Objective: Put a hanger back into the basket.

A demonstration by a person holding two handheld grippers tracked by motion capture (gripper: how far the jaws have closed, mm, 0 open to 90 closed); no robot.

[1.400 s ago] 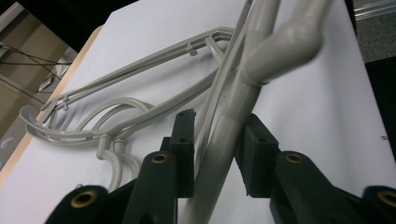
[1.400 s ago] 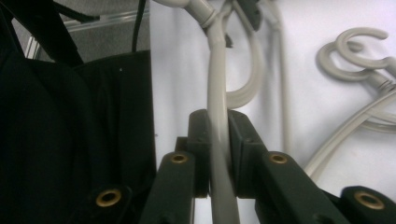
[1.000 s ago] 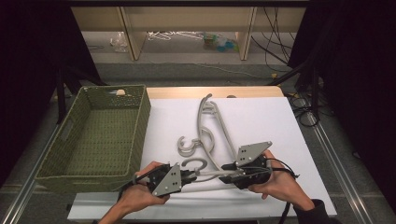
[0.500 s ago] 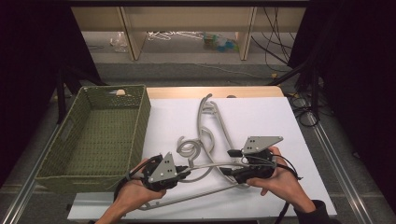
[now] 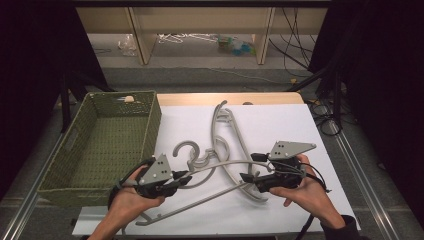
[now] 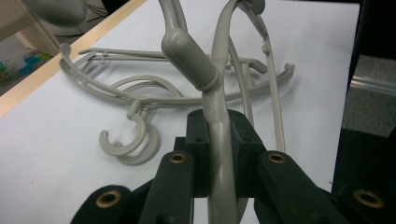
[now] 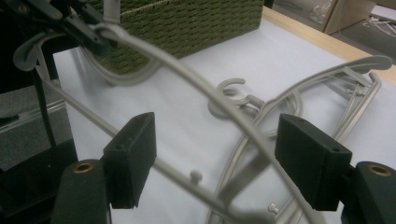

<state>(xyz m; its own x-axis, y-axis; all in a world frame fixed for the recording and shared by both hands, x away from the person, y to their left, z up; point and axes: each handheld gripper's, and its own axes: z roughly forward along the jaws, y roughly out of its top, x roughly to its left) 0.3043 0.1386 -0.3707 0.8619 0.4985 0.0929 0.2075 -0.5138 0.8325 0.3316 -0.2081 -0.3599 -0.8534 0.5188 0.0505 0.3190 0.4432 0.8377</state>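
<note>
A grey plastic hanger (image 5: 225, 163) is lifted off the white table sheet (image 5: 280, 125). My left gripper (image 5: 181, 178) is shut on one arm of it, near its hook (image 5: 182, 148). In the left gripper view the pads of that gripper (image 6: 218, 135) squeeze the hanger's arm (image 6: 219, 163). My right gripper (image 5: 251, 167) holds its jaws wide apart around the other arm. Its jaws have just been opening. In the right gripper view the arm (image 7: 196, 86) runs between the jaws of my right gripper (image 7: 215, 154) without touching either pad. More grey hangers (image 5: 222, 127) lie tangled underneath.
A green woven basket (image 5: 150, 125) stands at the left of the table, its wall close to my left hand and seen as a green weave (image 7: 187, 23) in the right gripper view. Dark floor, shelving and cables lie beyond the table's far edge.
My left gripper has moved left and up with the hanger in its grip. The right gripper's jaws have spread apart and let go of the hanger's arm; that hand stayed put.
</note>
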